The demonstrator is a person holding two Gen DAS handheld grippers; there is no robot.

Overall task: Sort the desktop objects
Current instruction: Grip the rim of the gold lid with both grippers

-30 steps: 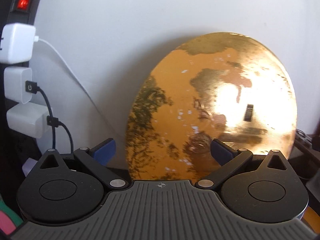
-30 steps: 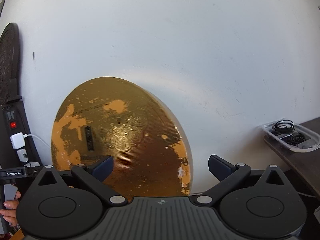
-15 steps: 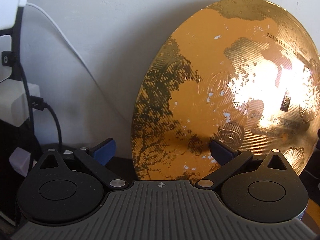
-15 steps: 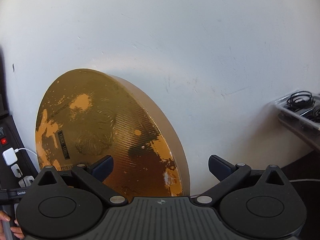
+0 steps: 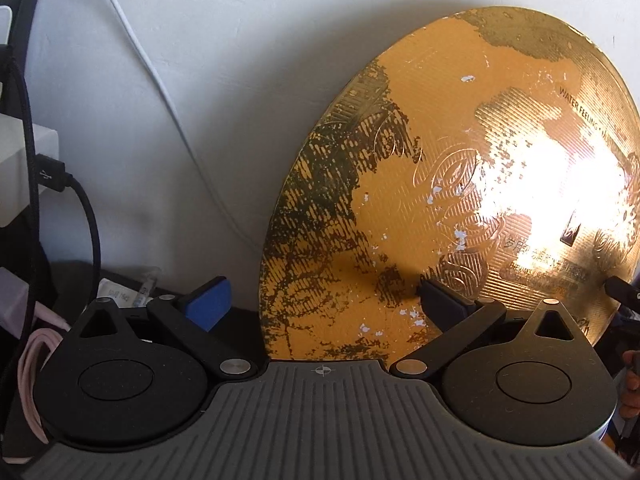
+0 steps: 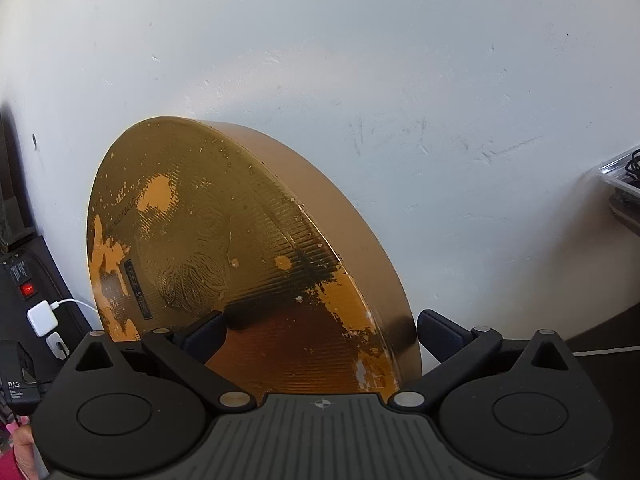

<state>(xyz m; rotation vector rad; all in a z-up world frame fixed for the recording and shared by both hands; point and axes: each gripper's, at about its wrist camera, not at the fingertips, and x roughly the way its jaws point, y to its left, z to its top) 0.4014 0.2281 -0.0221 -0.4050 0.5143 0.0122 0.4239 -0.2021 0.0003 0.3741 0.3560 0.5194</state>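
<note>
The round gold box (image 5: 460, 184) stands on edge, leaning against the white wall (image 5: 224, 40). The left gripper (image 5: 320, 304) is spread, straddling the box's left rim. The right gripper (image 6: 320, 330) is spread around the box's lower right rim and side band. Bare wall lies right of the right gripper. Only the left view shows the lid lettering; only the right view shows the power strip switch (image 6: 27, 290).

Left gripper (image 5: 324, 304): advanced toward round gold foil-faced box (image 5: 460, 200), now at 1 o'clock.
Right gripper (image 6: 320, 336): advanced; jaws now straddle the box's rim.
</note>
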